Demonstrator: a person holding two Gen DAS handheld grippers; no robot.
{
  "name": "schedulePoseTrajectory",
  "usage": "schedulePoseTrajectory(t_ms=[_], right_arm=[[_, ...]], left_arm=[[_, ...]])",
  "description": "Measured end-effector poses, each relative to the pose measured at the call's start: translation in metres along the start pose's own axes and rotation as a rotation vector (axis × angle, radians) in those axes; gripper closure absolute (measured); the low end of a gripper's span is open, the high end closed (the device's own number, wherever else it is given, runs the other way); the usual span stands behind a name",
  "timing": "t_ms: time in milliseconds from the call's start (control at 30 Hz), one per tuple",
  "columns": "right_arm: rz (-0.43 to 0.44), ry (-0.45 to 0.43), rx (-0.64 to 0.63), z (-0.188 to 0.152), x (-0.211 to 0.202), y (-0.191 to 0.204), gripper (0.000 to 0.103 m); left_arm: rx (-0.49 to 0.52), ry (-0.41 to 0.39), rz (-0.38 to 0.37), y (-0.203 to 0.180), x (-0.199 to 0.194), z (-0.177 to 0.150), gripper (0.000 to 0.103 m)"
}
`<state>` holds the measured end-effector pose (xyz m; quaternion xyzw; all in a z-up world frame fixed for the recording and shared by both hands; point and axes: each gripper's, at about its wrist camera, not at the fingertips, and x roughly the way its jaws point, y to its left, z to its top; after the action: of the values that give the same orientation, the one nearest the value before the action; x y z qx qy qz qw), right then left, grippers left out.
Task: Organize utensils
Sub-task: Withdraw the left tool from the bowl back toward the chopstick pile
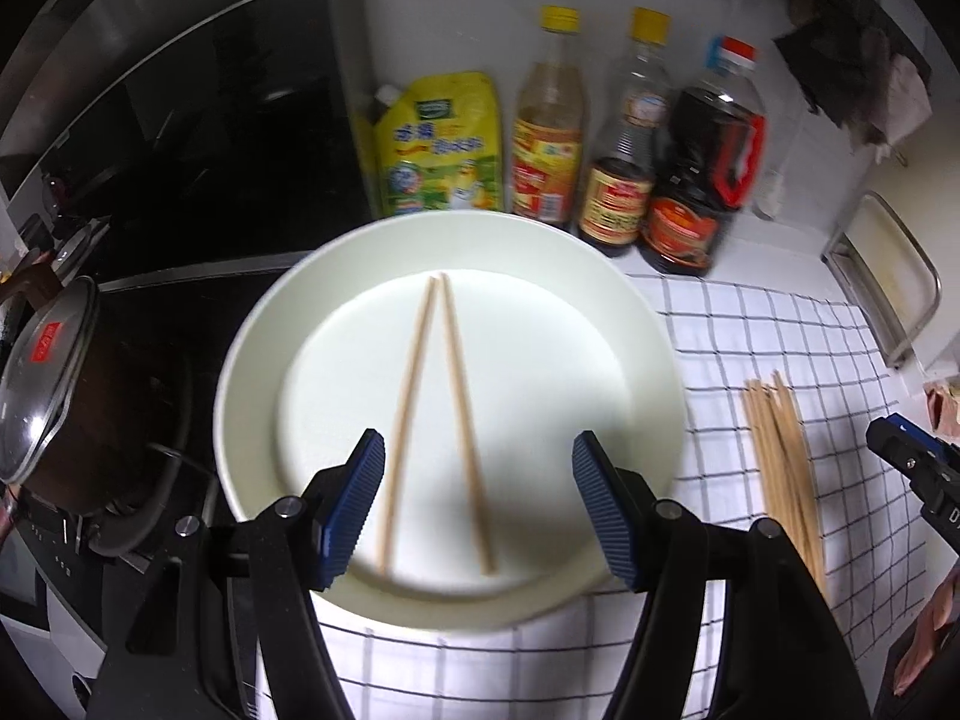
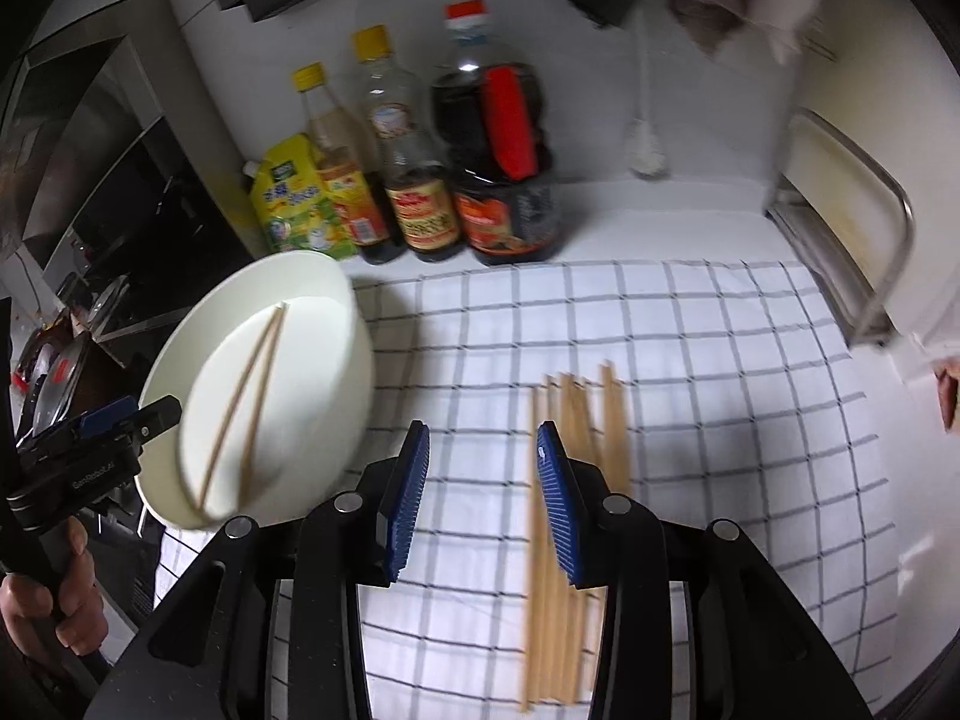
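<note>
A white plate lies on the checked cloth with two wooden chopsticks in it, their far tips together. My left gripper is open and empty, hovering over the plate's near part with the two chopsticks between its fingers. The plate and its chopsticks also show in the right wrist view. A bundle of several loose chopsticks lies on the cloth. My right gripper is open and empty just above the cloth, the bundle under its right finger. The bundle and right gripper show in the left view.
Three sauce bottles and a yellow refill pouch stand against the back wall. A lidded pot sits on the black hob to the left. A metal rack stands at the right. The checked cloth covers the counter.
</note>
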<state>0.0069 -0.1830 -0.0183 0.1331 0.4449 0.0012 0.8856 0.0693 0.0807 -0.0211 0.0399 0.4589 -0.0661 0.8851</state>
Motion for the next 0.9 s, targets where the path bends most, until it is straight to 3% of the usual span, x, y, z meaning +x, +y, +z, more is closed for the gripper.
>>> schedulePoseTrajectory(t_ms=[500,900], right_arm=[[-0.061,0.104,0.055,-0.035,0.019,-0.092,0.065],[-0.007,0.160,0.029,-0.056,0.056,-0.102,0.065]], left_arm=[[0.082,0.048,-0.053,-0.100,0.006,-0.024,0.039],[0.128,0.064,-0.080,-0.151,0.027,-0.037,0.039]])
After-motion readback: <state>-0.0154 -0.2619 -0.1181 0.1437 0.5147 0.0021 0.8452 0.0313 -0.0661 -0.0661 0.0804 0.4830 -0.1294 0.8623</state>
